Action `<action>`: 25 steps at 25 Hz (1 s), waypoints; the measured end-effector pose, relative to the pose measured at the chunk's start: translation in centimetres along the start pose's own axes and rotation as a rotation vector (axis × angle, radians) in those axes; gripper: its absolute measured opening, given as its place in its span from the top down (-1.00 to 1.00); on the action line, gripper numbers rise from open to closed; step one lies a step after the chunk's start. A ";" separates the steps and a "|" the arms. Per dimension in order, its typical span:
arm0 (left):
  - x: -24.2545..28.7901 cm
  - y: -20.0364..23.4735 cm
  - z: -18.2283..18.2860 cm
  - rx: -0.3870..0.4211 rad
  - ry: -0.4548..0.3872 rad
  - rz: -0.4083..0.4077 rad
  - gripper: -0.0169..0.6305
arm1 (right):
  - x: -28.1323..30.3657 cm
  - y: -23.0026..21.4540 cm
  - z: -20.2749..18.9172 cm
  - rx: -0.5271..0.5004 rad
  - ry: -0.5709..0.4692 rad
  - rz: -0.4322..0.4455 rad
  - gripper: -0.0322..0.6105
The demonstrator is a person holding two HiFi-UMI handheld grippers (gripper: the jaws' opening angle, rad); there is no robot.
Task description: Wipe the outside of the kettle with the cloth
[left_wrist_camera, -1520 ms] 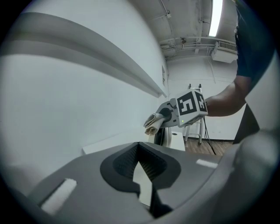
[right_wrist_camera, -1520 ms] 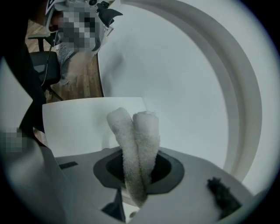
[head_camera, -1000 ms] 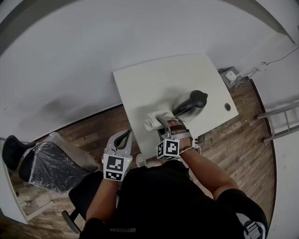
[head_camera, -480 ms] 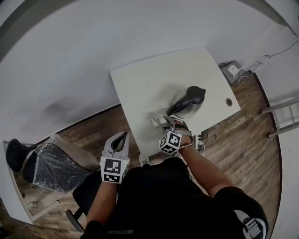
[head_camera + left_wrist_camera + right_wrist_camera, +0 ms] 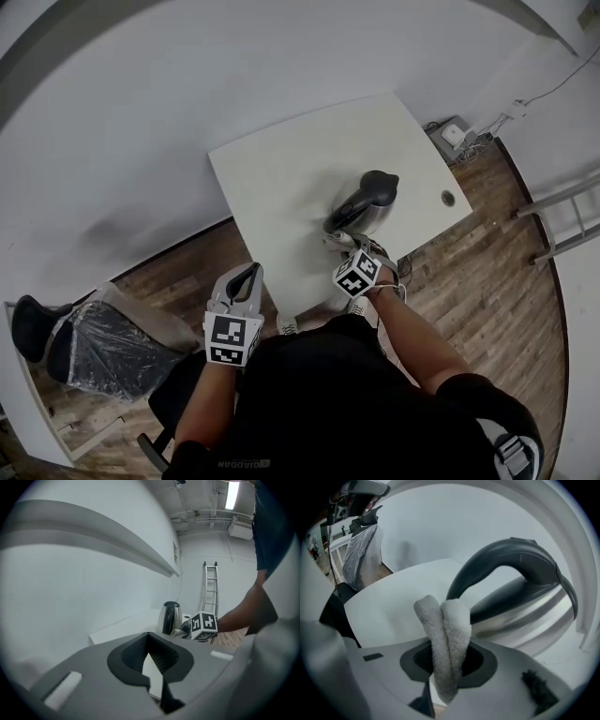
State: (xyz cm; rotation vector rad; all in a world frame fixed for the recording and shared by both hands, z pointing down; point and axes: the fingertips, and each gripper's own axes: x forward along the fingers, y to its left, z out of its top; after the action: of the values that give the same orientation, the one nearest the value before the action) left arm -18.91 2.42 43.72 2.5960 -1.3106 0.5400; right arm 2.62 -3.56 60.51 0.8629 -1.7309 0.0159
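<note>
A steel kettle with a dark handle and lid stands near the right front of the white table. My right gripper is shut on a folded white cloth and holds it against the kettle's near side, just below the handle. The cloth sticks up between the jaws beside the shiny body. My left gripper hangs shut and empty off the table's front edge, over the floor. In the left gripper view the kettle shows far off, with the right gripper's marker cube beside it.
A chair wrapped in plastic film stands on the wooden floor at the left. A ladder leans at the right. The table has a cable hole near its right edge, and a white power box lies on the floor behind.
My right gripper has carried the cloth to the right, from left of the kettle's handle to the kettle's near side. The left gripper has stayed where it was.
</note>
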 end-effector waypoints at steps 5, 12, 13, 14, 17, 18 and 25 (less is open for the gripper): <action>0.2 -0.2 0.3 -0.004 -0.016 -0.013 0.92 | -1.1 -1.2 -1.1 0.160 0.017 0.048 0.61; 0.8 -0.7 0.8 -0.009 -0.038 0.000 0.92 | -4.7 -3.8 1.1 0.389 -0.123 0.111 0.61; 0.9 -0.8 1.1 -0.010 -0.041 0.006 0.92 | -5.5 -4.2 1.6 0.408 -0.152 0.115 0.61; 1.0 -0.9 1.5 -0.009 -0.046 0.010 0.92 | -6.2 -4.7 2.0 0.415 -0.177 0.114 0.61; 1.7 -1.9 2.5 -0.005 -0.048 0.021 0.92 | -7.9 -5.9 2.5 0.430 -0.236 0.131 0.61; 2.0 -2.5 2.9 -0.002 -0.046 0.023 0.92 | -8.4 -6.3 2.4 0.437 -0.254 0.144 0.61; 4.3 -7.2 4.6 0.000 -0.018 0.037 0.92 | -10.9 -9.0 2.5 0.444 -0.397 0.228 0.61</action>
State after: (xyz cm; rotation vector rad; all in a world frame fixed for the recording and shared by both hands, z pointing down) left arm -9.64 2.01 41.19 2.5871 -1.3670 0.5230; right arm 6.36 -5.38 46.81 1.0317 -2.2401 0.4200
